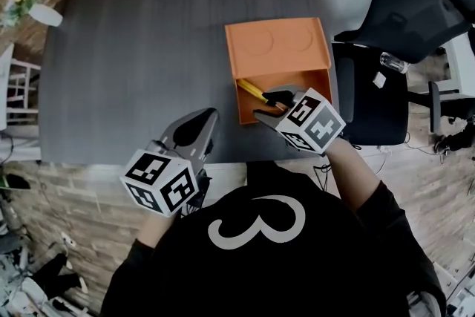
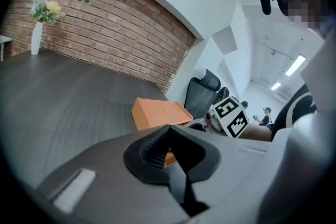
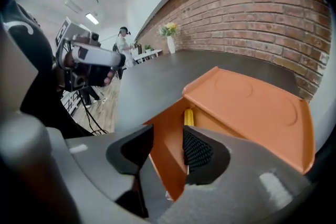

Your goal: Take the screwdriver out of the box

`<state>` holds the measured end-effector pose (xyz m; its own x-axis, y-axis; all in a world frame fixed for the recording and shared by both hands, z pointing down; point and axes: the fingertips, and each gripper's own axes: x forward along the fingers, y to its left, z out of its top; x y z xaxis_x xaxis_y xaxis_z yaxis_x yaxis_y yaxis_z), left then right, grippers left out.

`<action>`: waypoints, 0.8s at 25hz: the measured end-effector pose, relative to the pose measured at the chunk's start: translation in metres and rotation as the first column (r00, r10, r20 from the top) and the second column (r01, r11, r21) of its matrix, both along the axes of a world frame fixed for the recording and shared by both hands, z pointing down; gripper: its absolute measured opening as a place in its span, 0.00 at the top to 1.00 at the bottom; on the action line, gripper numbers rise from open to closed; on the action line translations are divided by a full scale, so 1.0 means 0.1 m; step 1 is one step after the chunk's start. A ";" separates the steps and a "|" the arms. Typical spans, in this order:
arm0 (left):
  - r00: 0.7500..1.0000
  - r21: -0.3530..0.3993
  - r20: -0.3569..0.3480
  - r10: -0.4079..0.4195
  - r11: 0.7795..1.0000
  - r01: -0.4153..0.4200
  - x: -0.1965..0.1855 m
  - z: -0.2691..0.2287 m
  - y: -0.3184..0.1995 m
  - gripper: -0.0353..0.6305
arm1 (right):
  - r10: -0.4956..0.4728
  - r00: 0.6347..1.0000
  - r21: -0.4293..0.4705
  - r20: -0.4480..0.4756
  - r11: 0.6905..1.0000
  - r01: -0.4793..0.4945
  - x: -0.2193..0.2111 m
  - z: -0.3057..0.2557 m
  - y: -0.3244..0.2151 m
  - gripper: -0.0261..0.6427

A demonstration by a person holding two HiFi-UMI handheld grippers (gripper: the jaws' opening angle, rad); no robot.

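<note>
Head view: right tongs (image 1: 269,105) tilt down, open astride the box (image 1: 274,48) wall; left tongs (image 1: 206,119) closed.

Grey table (image 1: 148,48); black office chair (image 1: 401,18) beside; flower vase (image 1: 44,14).

A large white numeral 3 stands on the back of the person's black shirt (image 1: 256,263), lower centre of the head view; nothing else is legible.

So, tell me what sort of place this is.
Probably an office or lab workspace: a dark table, an office chair beside it, and a brick wall behind.
</note>
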<state>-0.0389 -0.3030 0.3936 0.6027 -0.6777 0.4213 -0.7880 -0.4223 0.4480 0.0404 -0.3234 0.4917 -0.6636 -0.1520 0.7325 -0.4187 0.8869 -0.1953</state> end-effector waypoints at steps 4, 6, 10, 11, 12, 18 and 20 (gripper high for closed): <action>1.000 -0.009 -0.004 -0.011 1.000 0.011 -0.07 0.03 -0.09 0.93 | -0.001 0.998 -0.004 -0.070 1.000 0.000 -0.05 0.19 -0.14 0.69; 1.000 -0.010 -0.009 -0.013 1.000 0.013 -0.08 0.04 -0.10 0.93 | -0.003 0.994 0.002 -0.114 1.000 0.003 -0.05 0.27 -0.19 0.69; 1.000 -0.014 -0.013 -0.019 1.000 0.019 -0.13 0.06 -0.11 0.93 | -0.011 0.978 0.024 -0.206 1.000 0.016 -0.04 0.42 -0.27 0.70; 1.000 -0.014 -0.013 -0.021 1.000 0.021 -0.15 0.06 -0.11 0.93 | -0.015 0.975 0.022 -0.222 1.000 0.020 -0.05 0.46 -0.27 0.71; 1.000 -0.013 -0.015 -0.024 1.000 0.024 -0.16 0.07 -0.11 0.93 | -0.019 0.972 0.021 -0.236 0.999 0.024 -0.05 0.48 -0.27 0.72; 0.999 -0.016 -0.025 -0.042 0.999 0.041 -0.29 0.10 -0.11 0.93 | -0.014 0.955 0.054 -0.296 0.998 0.031 -0.05 0.58 -0.32 0.78; 0.999 -0.011 -0.033 -0.043 0.999 0.042 -0.32 0.09 -0.10 0.93 | -0.020 0.951 0.062 -0.307 0.997 0.041 -0.06 0.58 -0.32 0.78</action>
